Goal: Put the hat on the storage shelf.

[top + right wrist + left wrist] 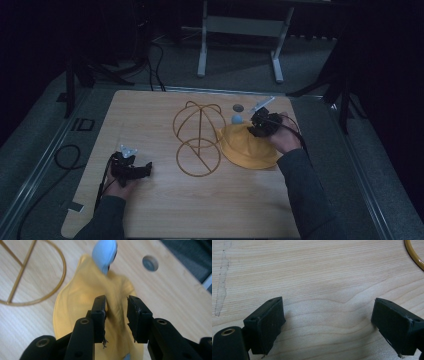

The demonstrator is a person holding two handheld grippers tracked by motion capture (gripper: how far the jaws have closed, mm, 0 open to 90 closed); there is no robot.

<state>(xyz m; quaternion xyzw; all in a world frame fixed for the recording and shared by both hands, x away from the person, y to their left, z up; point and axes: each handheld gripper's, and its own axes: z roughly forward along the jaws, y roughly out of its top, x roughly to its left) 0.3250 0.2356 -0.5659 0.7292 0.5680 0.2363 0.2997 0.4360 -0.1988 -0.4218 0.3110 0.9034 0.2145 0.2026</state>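
A yellow fabric hat (pixel 247 147) lies crumpled on the wooden table (pixel 150 120), right of a gold wire hat stand (pixel 197 137). A light blue pompom (pixel 236 119) sits at the hat's far edge. My right gripper (pixel 253 128) hovers low over the hat's far side, pointing toward the pompom. In the right gripper view its jaws (pixel 116 301) stand partly apart over a ridge of the hat (pixel 75 305), and the pads do not visibly press on it. The pompom (pixel 105 251) lies just ahead. My left gripper (pixel 146 170) rests at the near left, jaws (pixel 328 322) wide apart over bare wood.
A round grey hole (pixel 238 107) is set in the table behind the pompom, also seen in the right gripper view (pixel 150 263). The stand's ring and rod (pixel 24 267) lie left of the hat; its wire (pixel 413 255) curves past the left gripper. Cables trail over the floor at left.
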